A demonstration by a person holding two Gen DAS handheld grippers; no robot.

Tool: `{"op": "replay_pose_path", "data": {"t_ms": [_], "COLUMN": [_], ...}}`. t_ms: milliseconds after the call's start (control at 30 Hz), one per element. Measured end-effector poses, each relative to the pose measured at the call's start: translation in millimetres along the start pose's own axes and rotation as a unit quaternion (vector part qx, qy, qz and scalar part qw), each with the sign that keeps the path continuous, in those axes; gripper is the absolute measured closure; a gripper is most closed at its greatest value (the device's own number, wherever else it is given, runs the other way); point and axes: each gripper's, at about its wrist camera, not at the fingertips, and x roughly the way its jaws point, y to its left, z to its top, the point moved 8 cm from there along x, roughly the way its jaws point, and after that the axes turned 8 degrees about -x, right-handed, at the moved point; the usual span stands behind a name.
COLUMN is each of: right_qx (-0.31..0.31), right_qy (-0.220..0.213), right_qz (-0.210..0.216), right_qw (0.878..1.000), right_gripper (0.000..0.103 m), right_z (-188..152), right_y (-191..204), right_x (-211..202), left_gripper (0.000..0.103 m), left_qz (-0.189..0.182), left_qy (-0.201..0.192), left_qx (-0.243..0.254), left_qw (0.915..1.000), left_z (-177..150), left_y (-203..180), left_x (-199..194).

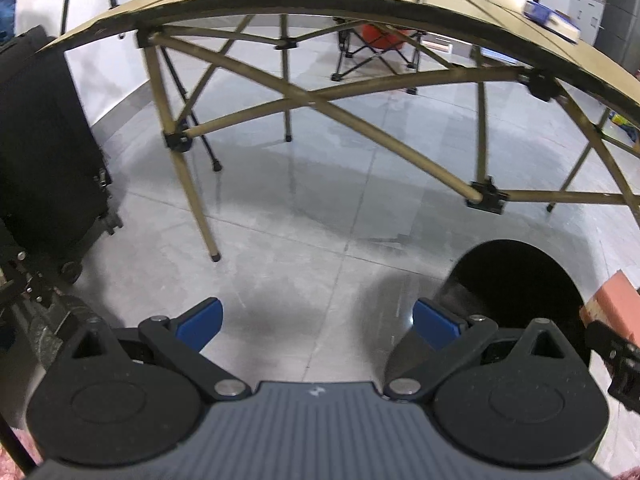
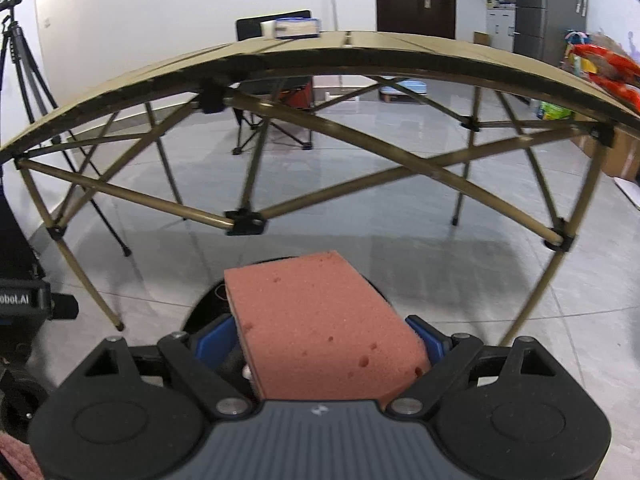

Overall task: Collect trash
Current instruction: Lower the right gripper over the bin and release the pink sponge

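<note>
A pink sponge (image 2: pixel 320 320) fills the space between the blue pads of my right gripper (image 2: pixel 320 340), which is shut on it. The sponge hangs over a round black bin (image 2: pixel 204 304) on the floor; most of the bin is hidden beneath it. In the left wrist view the same bin (image 1: pixel 516 292) stands at lower right with its dark mouth showing, and the sponge (image 1: pixel 616 304) enters from the right edge above it. My left gripper (image 1: pixel 318 320) is open with nothing between its fingers, over bare tiled floor to the left of the bin.
A tan folding table (image 2: pixel 360 48) with crossed legs stands just ahead, a blue-and-white box (image 2: pixel 296 27) on top and red packets (image 2: pixel 608 68) at its right end. A black suitcase (image 1: pixel 44 140) stands at left, a tripod (image 2: pixel 24 60) beyond, a camp chair (image 2: pixel 280 96) behind the table.
</note>
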Motion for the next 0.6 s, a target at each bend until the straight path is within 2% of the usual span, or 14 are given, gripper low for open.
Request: {"op": "replay_pose_path", "data": {"t_ms": [300,600], "right_qx": [0.005,0.018], "right_qy": [0.022,0.058], "right_qz": [0.027,0.018], "right_qw": [0.999,0.998], "right_gripper": [0.013,0.013], "right_z": [9.8,5.6], "right_y": [29.8,32.3], "right_x": [25.1,49.5], "left_gripper": [0.0,0.0], "left_qz": [0.027,0.032], "left_qy": [-0.003,0.001], "left_qx": [-0.014,-0.017], "left_qw": [0.9995,0.9993], "left_z": [4.1,7.4], "left_y": [33.7,42.3], "left_x": [7.4,11.2]}}
